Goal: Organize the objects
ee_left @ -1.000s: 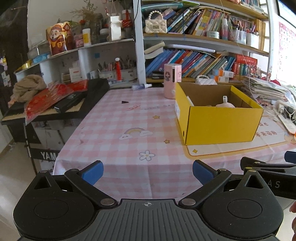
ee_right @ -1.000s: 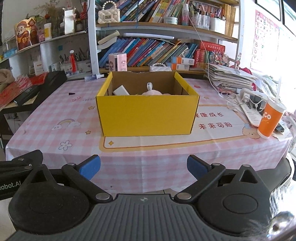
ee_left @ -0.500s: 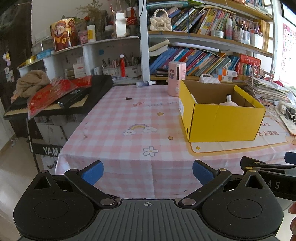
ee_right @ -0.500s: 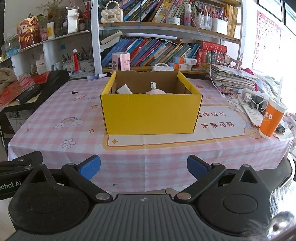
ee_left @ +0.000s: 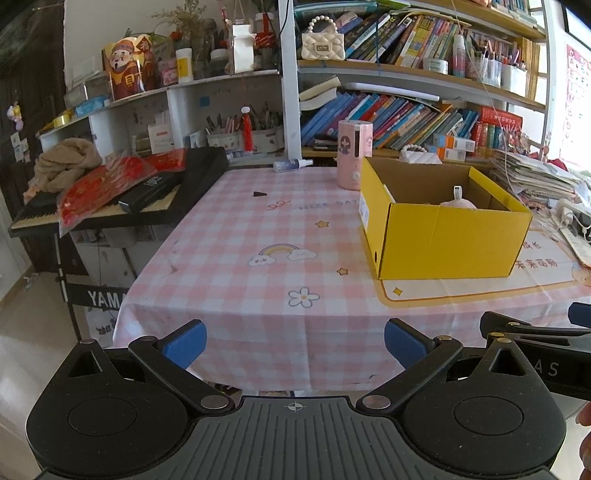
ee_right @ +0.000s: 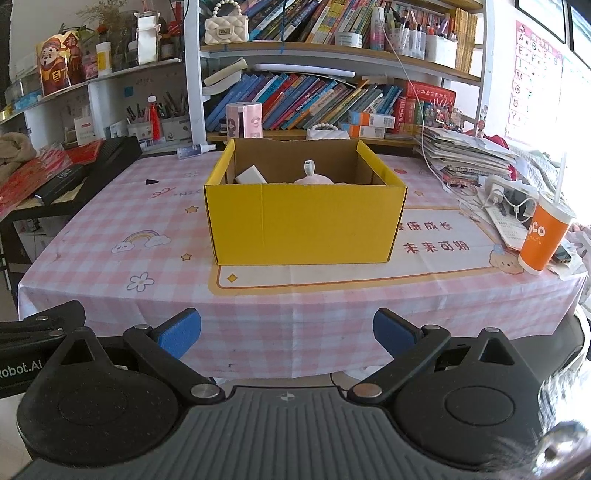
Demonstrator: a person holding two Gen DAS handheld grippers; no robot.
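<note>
Yellow box [ee_right: 304,221] sits on the pink checked table [ee_right: 110,258], straight ahead of our right gripper [ee_right: 287,330] and off to the right of our left gripper [ee_left: 294,341]. Both grippers gape wide, holding nothing, short of the table edge.

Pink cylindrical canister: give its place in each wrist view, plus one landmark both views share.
Left wrist: pink cylindrical canister stands upper centre, just left of the yellow box's far corner.
Right wrist: canister upper centre-left, behind the box's far left corner.
Shared landmark: cream quilted handbag on the upper shelf.
</note>
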